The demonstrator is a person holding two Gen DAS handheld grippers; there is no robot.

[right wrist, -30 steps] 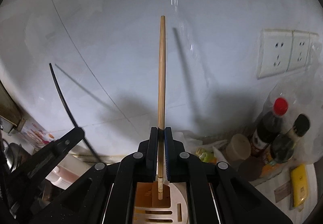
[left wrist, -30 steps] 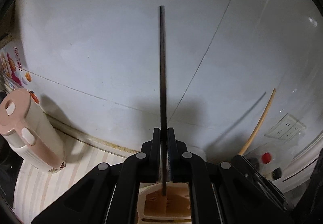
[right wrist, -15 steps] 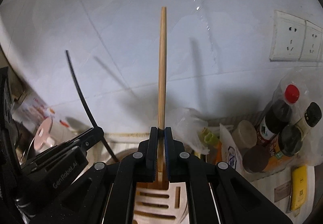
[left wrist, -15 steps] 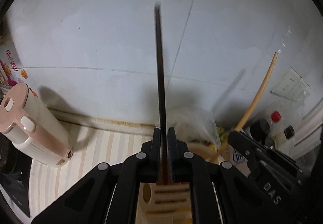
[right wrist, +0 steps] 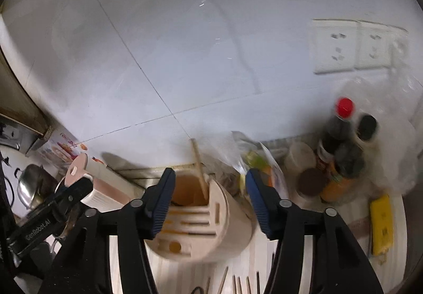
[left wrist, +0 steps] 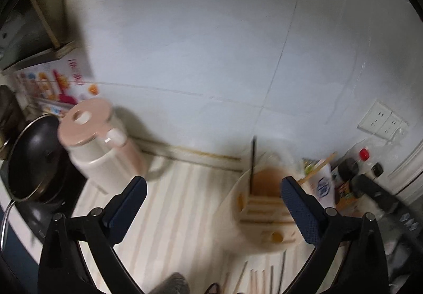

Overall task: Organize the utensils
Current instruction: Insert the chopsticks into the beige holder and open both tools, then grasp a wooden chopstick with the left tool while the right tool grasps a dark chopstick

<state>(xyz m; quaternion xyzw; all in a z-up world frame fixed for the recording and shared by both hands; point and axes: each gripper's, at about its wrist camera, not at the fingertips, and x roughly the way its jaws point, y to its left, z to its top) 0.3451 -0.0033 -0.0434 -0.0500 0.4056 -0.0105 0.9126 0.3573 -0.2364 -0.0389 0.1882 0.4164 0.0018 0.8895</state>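
Observation:
A beige round utensil holder [right wrist: 211, 230] with slots stands on the striped counter; it also shows in the left wrist view [left wrist: 264, 214]. A black chopstick [left wrist: 253, 161] and a wooden chopstick [right wrist: 199, 169] stand in its open compartment. My left gripper [left wrist: 214, 204] is open and empty, up and left of the holder. My right gripper [right wrist: 210, 204] is open and empty, with the holder between its fingers. Several loose chopsticks [right wrist: 238, 283] lie on the counter in front of the holder, also seen in the left wrist view [left wrist: 264, 278].
A pink and white kettle [left wrist: 100, 145] and a black pan [left wrist: 31, 156] stand at the left. Sauce bottles [right wrist: 341, 145], jars, a plastic bag [right wrist: 253, 159] and a yellow object [right wrist: 380, 222] crowd the right. A white tiled wall with sockets [right wrist: 351, 45] is behind.
Both grippers have opened and let go of their chopsticks, which now stand in the holder. Both grippers have pulled back and tilted down; the left one shifted left.

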